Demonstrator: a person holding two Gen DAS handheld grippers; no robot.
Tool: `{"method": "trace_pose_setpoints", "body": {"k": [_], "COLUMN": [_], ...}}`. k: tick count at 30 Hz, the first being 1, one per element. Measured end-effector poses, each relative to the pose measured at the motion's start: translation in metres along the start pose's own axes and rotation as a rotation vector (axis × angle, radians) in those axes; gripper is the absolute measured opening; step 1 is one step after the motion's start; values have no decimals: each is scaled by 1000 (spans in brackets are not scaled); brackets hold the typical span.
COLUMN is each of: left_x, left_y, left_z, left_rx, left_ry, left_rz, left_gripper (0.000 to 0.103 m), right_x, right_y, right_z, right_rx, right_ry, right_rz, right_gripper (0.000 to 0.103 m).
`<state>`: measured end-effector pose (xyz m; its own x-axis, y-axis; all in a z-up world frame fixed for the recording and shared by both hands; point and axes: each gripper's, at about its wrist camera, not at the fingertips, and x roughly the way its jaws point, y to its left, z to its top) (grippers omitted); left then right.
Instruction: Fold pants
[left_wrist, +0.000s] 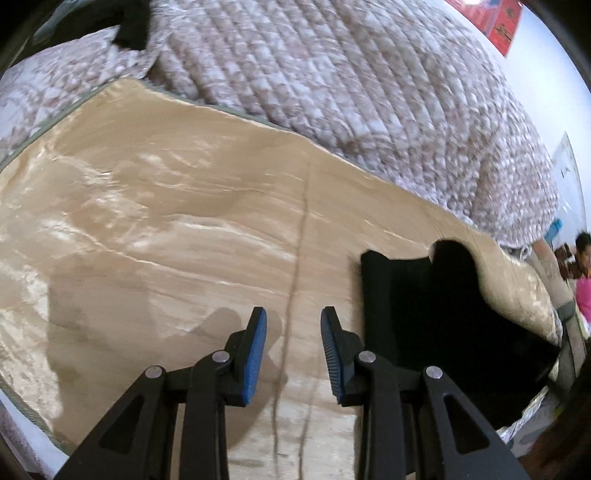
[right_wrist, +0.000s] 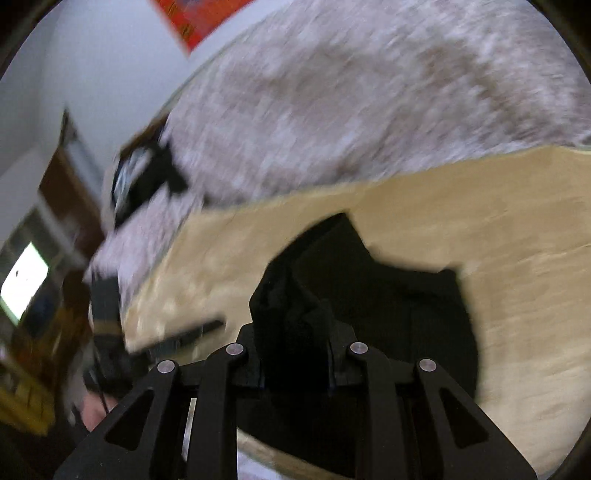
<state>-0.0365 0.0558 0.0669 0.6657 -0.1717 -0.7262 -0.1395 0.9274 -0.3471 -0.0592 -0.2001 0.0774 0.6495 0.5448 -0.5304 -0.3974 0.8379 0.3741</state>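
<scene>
The black pants (right_wrist: 388, 295) lie in a dark, partly folded heap on the glossy beige bedspread (left_wrist: 166, 221); the right wrist view alone shows a bunched edge of them pinched up between the fingers of the right gripper (right_wrist: 295, 347), its jaws closed on the cloth; that view is blurred; the left wrist view shows the pants flat at its right edge, and the left gripper (left_wrist: 293, 354) partly open with nothing between its blue pads (left_wrist: 255, 354), above bare bedspread; a patterned quilt (left_wrist: 369, 92) lies beyond.

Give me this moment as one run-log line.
left gripper: open, empty, over tan mat | right gripper: shut on black pants | fold: underway
</scene>
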Motion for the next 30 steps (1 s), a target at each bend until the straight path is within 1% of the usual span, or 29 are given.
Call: {"method": "trace_pose_setpoints", "body": {"k": [3, 5, 10, 11, 14, 16, 19, 20, 22, 23, 25, 26, 27, 28, 29, 30], "left_x": [0, -2, -3, -3, -5, -6, -8, -9, -11, -11, -14, -15, -16, -18, -18, -19], "left_y": [6, 8, 10, 10, 8, 6, 4, 4, 2, 1, -1, -2, -5, -7, -12, -17], "left_z": [1, 1, 0, 0, 0, 0, 1, 1, 1, 2, 2, 2, 2, 3, 3, 4], "left_rx": [-18, -21, -22, -22, -14, -8, -2, 1, 9, 11, 16, 20, 26, 32, 40, 53], "left_ry": [0, -1, -2, -1, -3, -8, -14, -16, -21, -23, -27, -31, -37, -42, -46, -46], "left_rz": [2, -1, -6, -7, -14, -21, -32, -37, -45, -47, -56, -62, -70, -80, -98, -121], "left_gripper": [33, 33, 33, 33, 33, 33, 33, 33, 33, 33, 33, 36, 38, 41, 45, 47], "right_x": [45, 53, 43, 44, 59, 60, 57, 57, 56, 57, 51, 49, 41, 32, 19, 9], "right_y": [14, 14, 20, 22, 25, 28, 30, 29, 30, 32, 40, 41, 40, 39, 36, 32], "right_z": [-30, -41, -31, -31, -38, -44, -43, -43, -47, -51, -53, -51, -49, -45, -38, -34], "right_rx": [-66, -75, -84, -89, -111, -142, -145, -144, -153, -174, -230, -235, -225, -213, -210, -212], "right_ry": [132, 152, 92, 92, 136, 132, 123, 119, 108, 110, 109, 112, 112, 98, 66, 36], "right_rz": [1, -3, 4, 3, -2, -10, -5, -2, 25, 58, 59, 71, 106, 130, 134, 119], "right_gripper": [22, 22, 22, 22, 22, 23, 25, 26, 41, 49, 50, 50, 50, 50, 50, 50]}}
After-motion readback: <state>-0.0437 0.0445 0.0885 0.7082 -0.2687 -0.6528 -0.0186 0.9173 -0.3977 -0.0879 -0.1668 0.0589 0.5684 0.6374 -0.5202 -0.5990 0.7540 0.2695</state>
